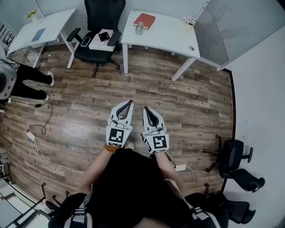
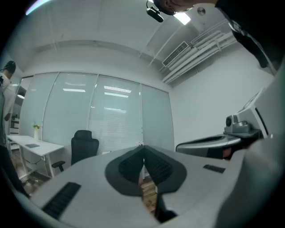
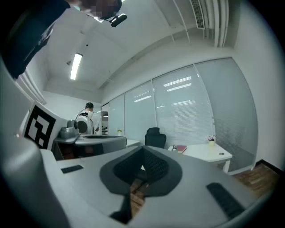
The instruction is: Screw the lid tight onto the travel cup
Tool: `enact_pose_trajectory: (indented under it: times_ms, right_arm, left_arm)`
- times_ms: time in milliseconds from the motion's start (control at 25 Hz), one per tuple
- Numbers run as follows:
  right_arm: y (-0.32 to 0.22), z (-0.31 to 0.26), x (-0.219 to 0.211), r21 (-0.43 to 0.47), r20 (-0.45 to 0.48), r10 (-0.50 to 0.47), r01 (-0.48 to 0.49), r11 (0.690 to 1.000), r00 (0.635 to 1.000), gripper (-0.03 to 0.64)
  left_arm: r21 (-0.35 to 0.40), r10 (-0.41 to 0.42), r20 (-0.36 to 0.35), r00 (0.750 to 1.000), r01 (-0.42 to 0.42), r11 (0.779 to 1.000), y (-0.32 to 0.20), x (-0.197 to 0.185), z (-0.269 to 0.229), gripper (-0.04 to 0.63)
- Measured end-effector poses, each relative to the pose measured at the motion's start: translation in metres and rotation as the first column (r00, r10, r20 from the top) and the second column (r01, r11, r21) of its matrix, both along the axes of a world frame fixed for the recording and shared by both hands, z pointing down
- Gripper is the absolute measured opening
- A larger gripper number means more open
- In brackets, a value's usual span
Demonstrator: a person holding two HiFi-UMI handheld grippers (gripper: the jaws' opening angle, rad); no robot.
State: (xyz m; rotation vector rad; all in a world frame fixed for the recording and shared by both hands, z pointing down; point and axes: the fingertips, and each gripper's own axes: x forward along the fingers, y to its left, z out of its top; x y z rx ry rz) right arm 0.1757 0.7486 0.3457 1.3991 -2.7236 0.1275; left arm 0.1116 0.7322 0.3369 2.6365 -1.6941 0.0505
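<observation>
Here, left gripper [image 1: 130,102], right gripper [image 1: 145,108] (jaws together)

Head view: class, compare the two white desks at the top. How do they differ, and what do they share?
The left desk holds a blue flat item and a small plant; the right desk holds a red book, a small container and a flower pot. The left desk stands left of the black office chair, the right desk right of it. Both are white and stand on wood floor.
</observation>
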Motion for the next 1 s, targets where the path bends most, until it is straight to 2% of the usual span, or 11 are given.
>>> enact_pose_trajectory:
  times_ms: [160,280,400,520,680,800,1000]
  right_arm:
    - [-0.061,0.009,-0.007,-0.017,0.007,0.027,-0.027,0.999,1.000,0.000]
    - [-0.108,0.010,-0.008,-0.029,-0.017,0.065,-0.066,0.997,0.998,0.000]
    - [-0.156,0.013,-0.006,-0.032,-0.067,0.081,-0.083,0.996,0.995,0.000]
    - [-0.201,0.016,-0.004,-0.049,-0.062,0.116,-0.119,0.992,0.991,0.000]
    - [-0.263,0.030,0.004,-0.077,-0.066,0.149,-0.154,0.985,0.987,0.000]
    - [-0.305,0.038,0.012,-0.110,-0.053,0.141,-0.147,0.983,0.989,0.000]
    - [-0.403,0.049,0.024,-0.120,0.006,0.101,-0.099,0.988,0.995,0.000]
  left_arm:
    - [-0.019,-0.007,-0.008,1.000,0.007,1.000,-0.059,-0.019,0.018,0.011]
    - [-0.012,0.028,0.004,1.000,-0.028,1.000,-0.110,-0.026,0.021,0.011]
    - [-0.001,0.052,-0.016,0.999,-0.052,0.999,-0.159,-0.031,0.019,0.011]
    - [-0.005,0.082,-0.008,0.997,-0.082,0.997,-0.200,-0.038,0.022,0.011]
    - [-0.052,0.095,0.008,0.995,-0.094,0.994,-0.260,-0.040,0.047,0.011]
    - [-0.091,0.108,0.026,0.994,-0.105,0.990,-0.296,-0.034,0.062,0.011]
    - [-0.109,0.093,0.086,0.992,-0.084,0.990,-0.382,-0.025,0.078,0.011]
